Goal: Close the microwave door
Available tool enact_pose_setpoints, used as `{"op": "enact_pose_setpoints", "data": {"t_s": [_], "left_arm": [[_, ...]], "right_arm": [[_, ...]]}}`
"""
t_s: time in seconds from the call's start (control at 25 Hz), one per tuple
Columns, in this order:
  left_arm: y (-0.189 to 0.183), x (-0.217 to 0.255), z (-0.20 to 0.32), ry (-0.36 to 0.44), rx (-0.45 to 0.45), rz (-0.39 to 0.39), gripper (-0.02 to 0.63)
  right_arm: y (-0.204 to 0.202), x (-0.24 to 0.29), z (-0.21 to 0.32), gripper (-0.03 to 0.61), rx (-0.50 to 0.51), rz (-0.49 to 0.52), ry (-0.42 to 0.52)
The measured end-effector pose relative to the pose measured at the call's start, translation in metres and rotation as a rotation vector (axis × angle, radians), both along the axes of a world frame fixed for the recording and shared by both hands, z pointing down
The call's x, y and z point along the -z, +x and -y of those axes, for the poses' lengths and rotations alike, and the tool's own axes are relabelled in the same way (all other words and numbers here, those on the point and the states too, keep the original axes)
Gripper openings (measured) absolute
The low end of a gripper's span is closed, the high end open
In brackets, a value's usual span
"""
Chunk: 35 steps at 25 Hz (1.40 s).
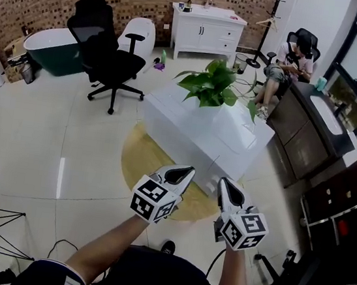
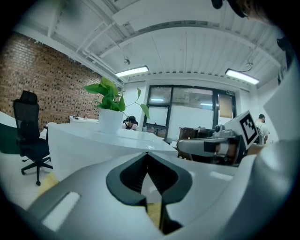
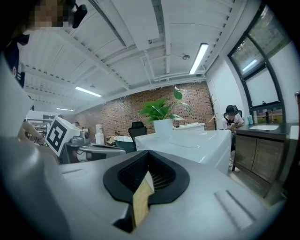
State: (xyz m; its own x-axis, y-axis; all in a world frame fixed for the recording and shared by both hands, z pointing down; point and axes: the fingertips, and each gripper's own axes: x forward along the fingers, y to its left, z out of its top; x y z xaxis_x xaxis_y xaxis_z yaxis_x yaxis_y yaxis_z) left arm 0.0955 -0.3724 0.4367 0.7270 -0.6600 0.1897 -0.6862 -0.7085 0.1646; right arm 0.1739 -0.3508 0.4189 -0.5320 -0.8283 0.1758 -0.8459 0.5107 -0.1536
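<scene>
No microwave shows in any view. In the head view my left gripper (image 1: 186, 170) and right gripper (image 1: 223, 182) are held side by side at waist height, both pointing at the white block table (image 1: 180, 129) just ahead. The left gripper (image 2: 147, 154) has its jaws meeting at the tips with nothing between them. My right gripper (image 3: 148, 153) stands the same way, shut and empty. Each gripper's marker cube appears at the side of the other gripper's view.
A potted green plant (image 1: 212, 84) stands on the white table, which sits on a round yellow rug (image 1: 135, 159). A black office chair (image 1: 105, 52), a dark green bathtub (image 1: 47, 47) and a white cabinet (image 1: 206, 30) lie beyond. A seated person (image 1: 288, 62), dark counter (image 1: 312, 128) and dark shelves (image 1: 349, 195) line the right.
</scene>
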Motion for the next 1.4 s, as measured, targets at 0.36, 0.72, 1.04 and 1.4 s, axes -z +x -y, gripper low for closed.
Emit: {"op": "enact_pose_setpoints", "data": {"t_s": [0.36, 0.72, 1.04, 1.4], "left_arm": [[-0.007, 0.006, -0.006, 0.014, 0.001, -0.001, 0.012], [-0.006, 0.006, -0.008, 0.009, -0.012, -0.006, 0.012], [-0.005, 0.006, -0.008, 0.011, -0.021, -0.005, 0.012], [0.001, 0.007, -0.009, 0.013, -0.037, -0.006, 0.012]], "right_arm": [[-0.018, 0.0, 0.001, 0.002, 0.035, -0.035, 0.006], [-0.022, 0.007, 0.003, 0.0, 0.04, -0.037, 0.024], [-0.022, 0.009, 0.003, 0.0, 0.038, -0.038, 0.036], [-0.018, 0.012, 0.002, 0.0, 0.039, -0.034, 0.042]]}}
